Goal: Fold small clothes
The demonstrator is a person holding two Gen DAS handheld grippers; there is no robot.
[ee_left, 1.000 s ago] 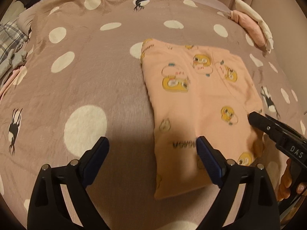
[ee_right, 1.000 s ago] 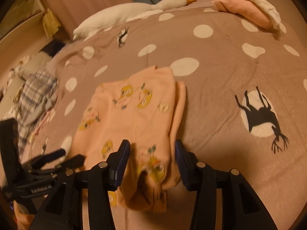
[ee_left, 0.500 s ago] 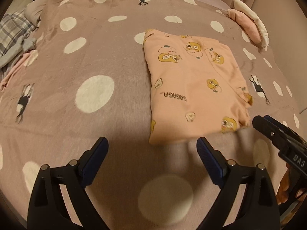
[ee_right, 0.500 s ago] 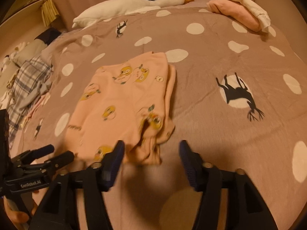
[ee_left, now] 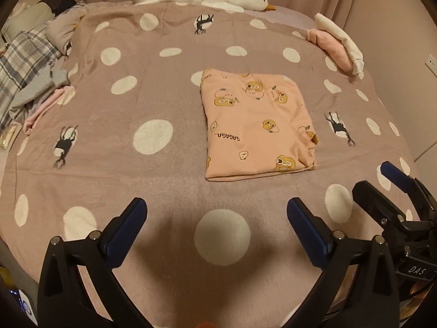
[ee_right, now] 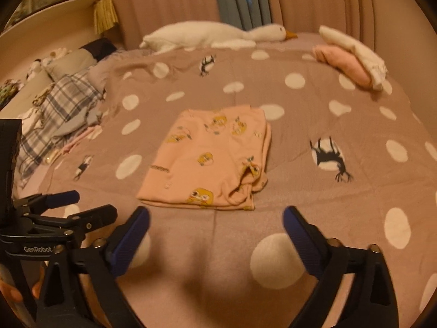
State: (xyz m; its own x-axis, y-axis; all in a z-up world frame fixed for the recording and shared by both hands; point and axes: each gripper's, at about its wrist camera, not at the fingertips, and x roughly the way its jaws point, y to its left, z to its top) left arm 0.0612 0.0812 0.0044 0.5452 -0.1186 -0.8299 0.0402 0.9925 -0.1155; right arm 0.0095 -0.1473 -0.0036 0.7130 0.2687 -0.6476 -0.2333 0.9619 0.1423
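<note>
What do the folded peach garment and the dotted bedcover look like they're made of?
Folded peach garment: likely soft cotton knit, matte, printed cartoons, limp rumpled corner. Dotted bedcover: seemingly brushed, fleece-like fabric, matte with a faint nap; the exact fibre is unclear.

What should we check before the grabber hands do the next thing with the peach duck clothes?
1. Left gripper empty and open: ok, nothing between its fingers.
2. Right gripper empty and open: ok.
3. Peach garment lying folded on the bedspread: ok, a flat rectangle.
4. Edges neat: not ok, the near right corner is bunched and a layer peeks out.
5. Both grippers clear of the garment: ok, they hover in front of it.
6. Where it goes next: cannot tell; a folded pink and white pile sits at the far right.
</note>
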